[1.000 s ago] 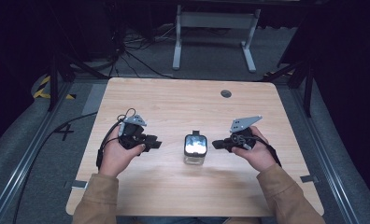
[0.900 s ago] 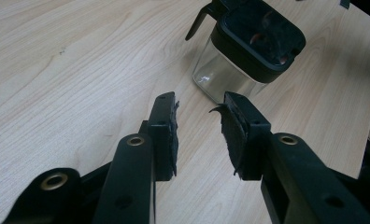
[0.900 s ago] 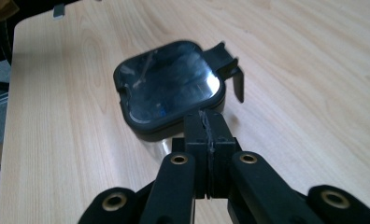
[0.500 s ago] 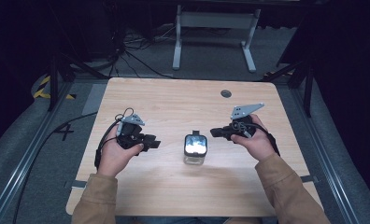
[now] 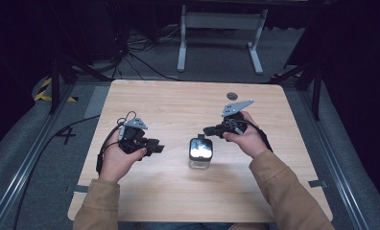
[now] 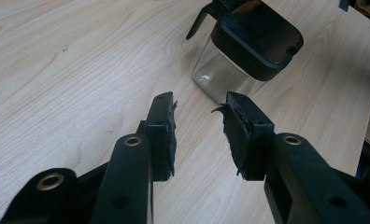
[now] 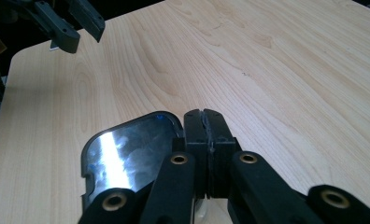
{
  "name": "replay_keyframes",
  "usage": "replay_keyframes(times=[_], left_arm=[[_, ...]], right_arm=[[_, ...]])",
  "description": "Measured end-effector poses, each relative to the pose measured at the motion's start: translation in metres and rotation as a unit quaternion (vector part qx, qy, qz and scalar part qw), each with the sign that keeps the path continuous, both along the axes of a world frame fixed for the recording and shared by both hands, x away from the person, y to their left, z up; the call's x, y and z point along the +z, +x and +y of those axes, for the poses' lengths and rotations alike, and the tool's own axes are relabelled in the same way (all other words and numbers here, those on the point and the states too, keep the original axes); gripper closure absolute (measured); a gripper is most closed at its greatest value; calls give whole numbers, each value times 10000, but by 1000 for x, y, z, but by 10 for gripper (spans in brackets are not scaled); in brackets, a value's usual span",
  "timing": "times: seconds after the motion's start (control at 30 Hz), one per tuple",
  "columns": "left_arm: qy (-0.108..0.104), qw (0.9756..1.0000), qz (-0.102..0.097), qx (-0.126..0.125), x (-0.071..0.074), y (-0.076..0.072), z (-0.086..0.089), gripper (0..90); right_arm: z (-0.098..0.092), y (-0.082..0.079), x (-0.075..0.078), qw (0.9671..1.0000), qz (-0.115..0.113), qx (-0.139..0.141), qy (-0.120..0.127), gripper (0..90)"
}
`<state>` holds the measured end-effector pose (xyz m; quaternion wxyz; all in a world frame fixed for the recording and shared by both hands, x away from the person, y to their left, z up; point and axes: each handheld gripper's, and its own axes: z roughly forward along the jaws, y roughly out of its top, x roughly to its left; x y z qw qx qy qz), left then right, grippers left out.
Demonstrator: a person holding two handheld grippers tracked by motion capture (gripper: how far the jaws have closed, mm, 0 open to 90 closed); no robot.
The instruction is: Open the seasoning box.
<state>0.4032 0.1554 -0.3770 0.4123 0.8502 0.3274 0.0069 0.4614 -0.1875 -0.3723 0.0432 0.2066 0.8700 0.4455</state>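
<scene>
The pale wooden table (image 5: pixel 178 103) is evenly and brightly lit from above, while the floor around it falls away into near darkness. In the high view the picture is soft and slightly grainy. A hard streak of white glare lies across the glossy black lid of the clear square glass jar (image 7: pixel 122 156) in the right gripper view. The black gripper jaws nearest each camera look blurred, perhaps out of focus. Shadows on the table are faint.

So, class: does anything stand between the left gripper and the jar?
Nothing visible does. The left gripper has open jaws that have just been opening, nothing between them, and only bare table lies before the jar.
</scene>
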Motion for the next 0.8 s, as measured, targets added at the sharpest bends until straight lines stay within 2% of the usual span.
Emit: replay_keyframes(times=[0.27,0.8], left_arm=[[-7,10000,-9,-18,0,0,-1,635],[9,10000,-23,-61,0,-1,-1,635]], right_arm=[[11,8,-8,9998,16,60,-168,900],[7,12,-10,9999,69,31,-150,900]])
